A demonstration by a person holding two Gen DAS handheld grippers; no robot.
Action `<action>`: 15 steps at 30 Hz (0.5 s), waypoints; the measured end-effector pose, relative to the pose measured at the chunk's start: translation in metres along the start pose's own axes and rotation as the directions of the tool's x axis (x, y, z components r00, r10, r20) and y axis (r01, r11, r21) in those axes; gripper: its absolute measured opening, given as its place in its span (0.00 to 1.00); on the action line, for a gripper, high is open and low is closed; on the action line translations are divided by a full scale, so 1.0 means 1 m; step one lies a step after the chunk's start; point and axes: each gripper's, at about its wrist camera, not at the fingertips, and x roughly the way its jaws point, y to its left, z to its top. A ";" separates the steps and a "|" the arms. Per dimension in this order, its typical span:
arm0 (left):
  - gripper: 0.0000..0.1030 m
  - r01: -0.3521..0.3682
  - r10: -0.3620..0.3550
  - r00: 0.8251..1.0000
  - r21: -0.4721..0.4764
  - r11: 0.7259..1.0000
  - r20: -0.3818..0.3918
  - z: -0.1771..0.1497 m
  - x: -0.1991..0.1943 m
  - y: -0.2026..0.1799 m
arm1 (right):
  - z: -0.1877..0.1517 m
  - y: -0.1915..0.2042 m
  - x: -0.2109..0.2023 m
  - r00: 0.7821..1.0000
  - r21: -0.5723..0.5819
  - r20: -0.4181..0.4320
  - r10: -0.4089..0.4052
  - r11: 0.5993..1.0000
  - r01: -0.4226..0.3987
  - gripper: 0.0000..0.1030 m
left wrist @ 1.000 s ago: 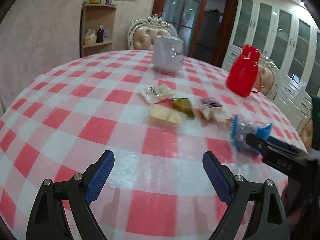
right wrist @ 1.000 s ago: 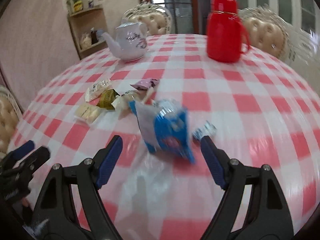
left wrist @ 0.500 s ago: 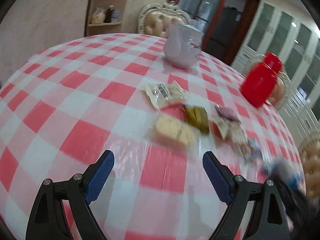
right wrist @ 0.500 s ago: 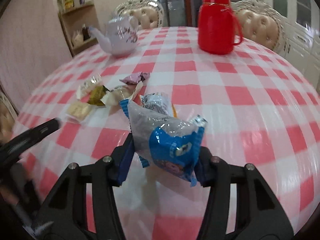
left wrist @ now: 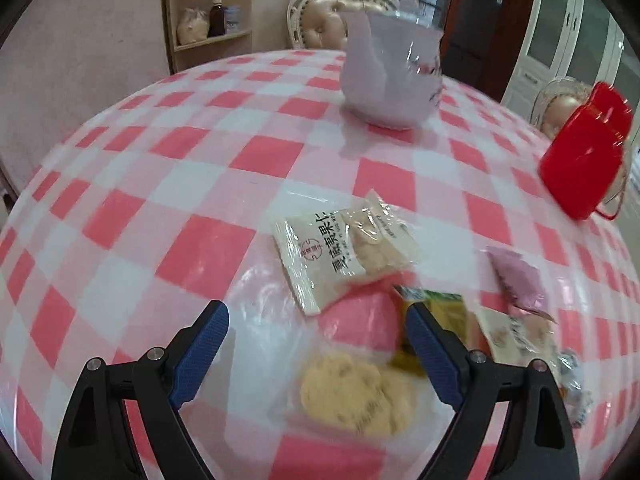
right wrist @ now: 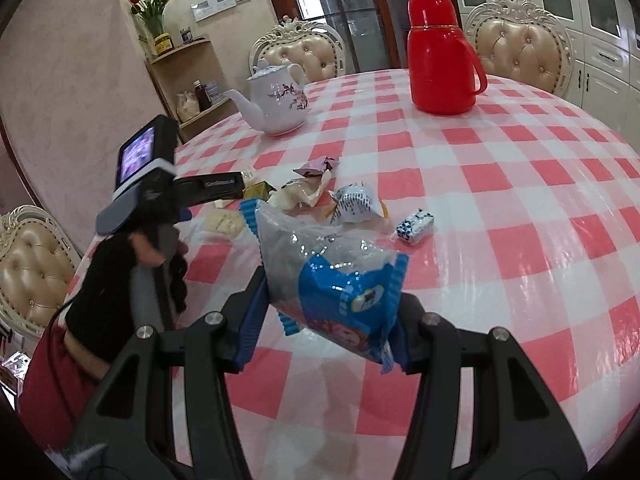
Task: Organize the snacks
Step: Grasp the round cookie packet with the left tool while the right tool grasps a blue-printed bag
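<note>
Red-checked tabletop (left wrist: 208, 248) carries scattered snacks. Left hand-held gripper (left wrist: 316, 354) hangs spread, a clear-wrapped pale round biscuit (left wrist: 356, 394) directly between its fingers; right hand-held gripper (right wrist: 324, 334) pinches a blue-and-clear crinkly snack packet (right wrist: 332, 284).

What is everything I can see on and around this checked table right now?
Blue and clear plastic snack bag: one, held off the table.
Small wrapped snacks: several, mixed colours, clustered mid-table.
White packet with black print: one, in the cluster.
White floral teapot: one, far left.
Red thermos jug: one, far side.
Cream padded chairs: three, around the table.
Left gripper: open, over the snacks.
Right gripper: shut on the bag.
</note>
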 end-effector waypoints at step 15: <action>0.89 -0.070 0.075 0.997 0.190 0.979 -0.017 -0.045 -0.031 0.023 | 0.009 -0.007 -0.017 0.998 -0.008 0.056 -0.035 0.999 0.035 0.55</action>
